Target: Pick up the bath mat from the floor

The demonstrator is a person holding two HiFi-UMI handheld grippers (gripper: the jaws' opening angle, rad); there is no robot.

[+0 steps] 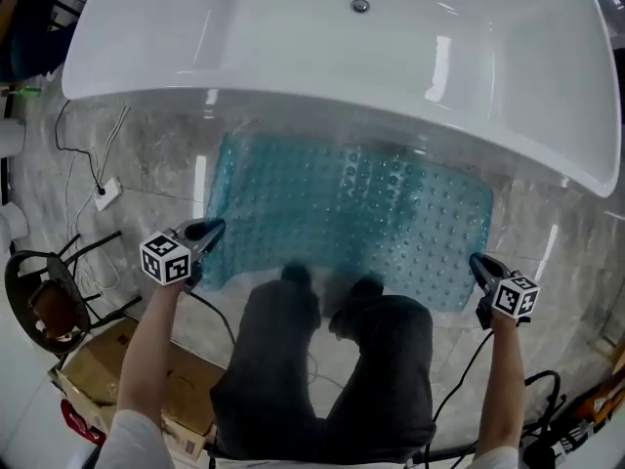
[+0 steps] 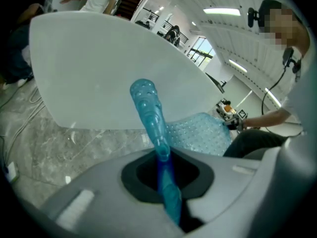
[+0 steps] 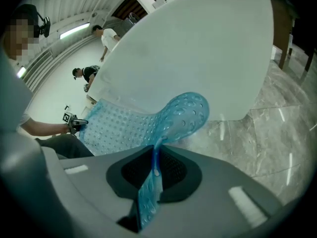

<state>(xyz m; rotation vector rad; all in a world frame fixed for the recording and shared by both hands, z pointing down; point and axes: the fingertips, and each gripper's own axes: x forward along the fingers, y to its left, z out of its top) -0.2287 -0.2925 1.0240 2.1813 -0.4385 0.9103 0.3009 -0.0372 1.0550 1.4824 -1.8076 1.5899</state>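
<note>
A translucent blue, studded bath mat [image 1: 352,213] hangs lifted off the marble floor, stretched between my two grippers in front of the white bathtub [image 1: 293,37]. My left gripper [image 1: 207,233] is shut on the mat's near left corner; in the left gripper view the mat's edge [image 2: 154,128] runs up from between the pads. My right gripper [image 1: 477,265] is shut on the near right corner; in the right gripper view the mat's corner [image 3: 183,114] curls above the jaws. The mat's far edge droops toward the tub.
Grey marble floor [image 1: 146,154] lies under the mat. A white power strip with cables [image 1: 105,193] sits at left, a black stool [image 1: 39,296] and a cardboard box [image 1: 98,360] at near left. My legs [image 1: 332,369] stand below the mat. Other people are in the background.
</note>
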